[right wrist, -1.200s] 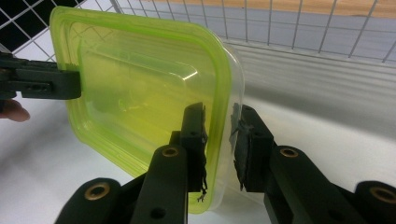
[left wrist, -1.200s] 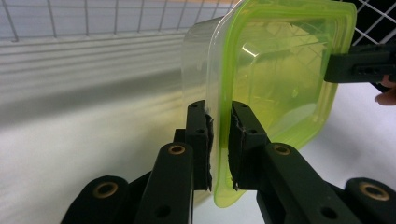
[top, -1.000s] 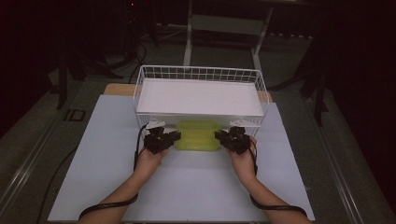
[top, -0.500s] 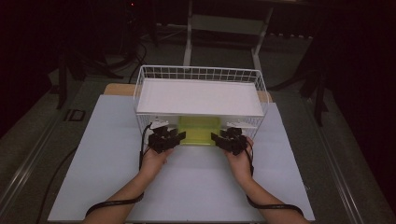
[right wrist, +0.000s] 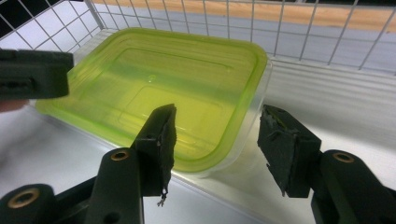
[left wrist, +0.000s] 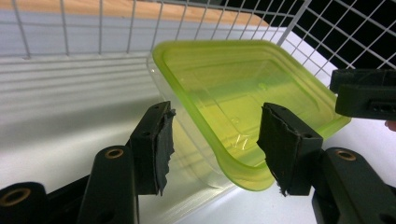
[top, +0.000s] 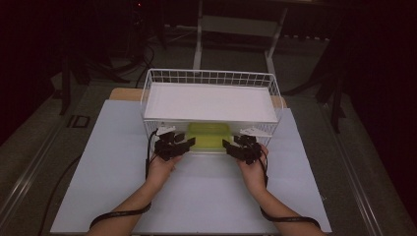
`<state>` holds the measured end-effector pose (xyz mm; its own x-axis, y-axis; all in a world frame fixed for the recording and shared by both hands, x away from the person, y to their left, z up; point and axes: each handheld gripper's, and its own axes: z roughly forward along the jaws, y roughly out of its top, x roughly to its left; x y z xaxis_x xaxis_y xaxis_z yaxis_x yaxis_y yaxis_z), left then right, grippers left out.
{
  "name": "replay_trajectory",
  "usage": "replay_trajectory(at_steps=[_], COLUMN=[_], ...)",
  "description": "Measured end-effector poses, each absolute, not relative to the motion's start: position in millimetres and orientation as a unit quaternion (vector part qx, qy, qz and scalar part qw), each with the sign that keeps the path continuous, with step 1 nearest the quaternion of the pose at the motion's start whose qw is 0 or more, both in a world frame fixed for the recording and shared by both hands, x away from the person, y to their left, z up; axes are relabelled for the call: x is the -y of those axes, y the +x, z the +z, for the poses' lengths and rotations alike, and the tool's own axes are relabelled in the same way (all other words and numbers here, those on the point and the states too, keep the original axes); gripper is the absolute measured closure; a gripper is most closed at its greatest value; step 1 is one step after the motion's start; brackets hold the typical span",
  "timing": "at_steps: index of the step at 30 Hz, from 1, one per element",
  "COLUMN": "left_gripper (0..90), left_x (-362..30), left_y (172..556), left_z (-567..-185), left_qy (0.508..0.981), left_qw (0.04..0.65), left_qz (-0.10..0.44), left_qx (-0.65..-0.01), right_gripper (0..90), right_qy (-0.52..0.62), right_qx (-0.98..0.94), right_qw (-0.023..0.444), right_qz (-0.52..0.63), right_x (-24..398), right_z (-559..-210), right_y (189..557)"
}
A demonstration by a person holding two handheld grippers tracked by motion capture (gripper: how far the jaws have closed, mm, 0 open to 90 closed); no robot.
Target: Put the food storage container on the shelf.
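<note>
Two hand-held grippers meet at the front opening of a white wire basket (top: 211,78) on the table (top: 98,162). Left gripper (top: 178,145): jaws parted, straddling the near left corner of a clear container with a yellow-green lid (top: 208,136) (no pad visibly pressing it). The container sits under the basket's white shelf (top: 209,102), on the lower level. Right gripper (top: 235,147): jaws likewise spread about the container's near right corner, with a gap at the outer pad.
</note>
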<state>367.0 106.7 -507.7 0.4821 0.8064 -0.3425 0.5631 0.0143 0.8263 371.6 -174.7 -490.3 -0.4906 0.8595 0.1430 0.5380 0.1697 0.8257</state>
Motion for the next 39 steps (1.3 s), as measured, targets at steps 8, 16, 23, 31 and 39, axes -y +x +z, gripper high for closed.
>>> replay_trajectory(at_steps=[8, 16, 23, 31, 39], left_gripper=[45.2, 42.0, 31.7, 16.9, 0.9], left_x=[-115.9, -122.9, -131.4, -130.7, -124.9], left_y=[347.0, 318.9, 301.4, 287.2, 282.2], left_z=[-495.7, -487.5, -490.3, -505.1, -509.1], left_qy=[0.703, 0.713, 0.714, 0.729, 0.731], left_qw=[0.514, 0.519, 0.536, 0.535, 0.536], left_qz=[0.134, 0.132, 0.095, 0.099, 0.118], left_qx=[-0.474, -0.452, -0.44, -0.415, -0.406], right_gripper=[46.1, 58.6, 84.5, 89.9, 89.9], right_qy=[0.458, 0.439, 0.409, 0.403, 0.411], right_qx=[-0.745, -0.762, -0.789, -0.8, -0.796], right_qw=[0.189, 0.176, 0.147, 0.149, 0.158], right_qz=[0.446, 0.443, 0.435, 0.419, 0.415], right_x=[176.3, 169.2, 155.8, 142.5, 131.1], right_z=[-482.6, -483.2, -492.9, -501.6, -510.6], right_y=[356.8, 341.1, 334.7, 337.1, 350.6])
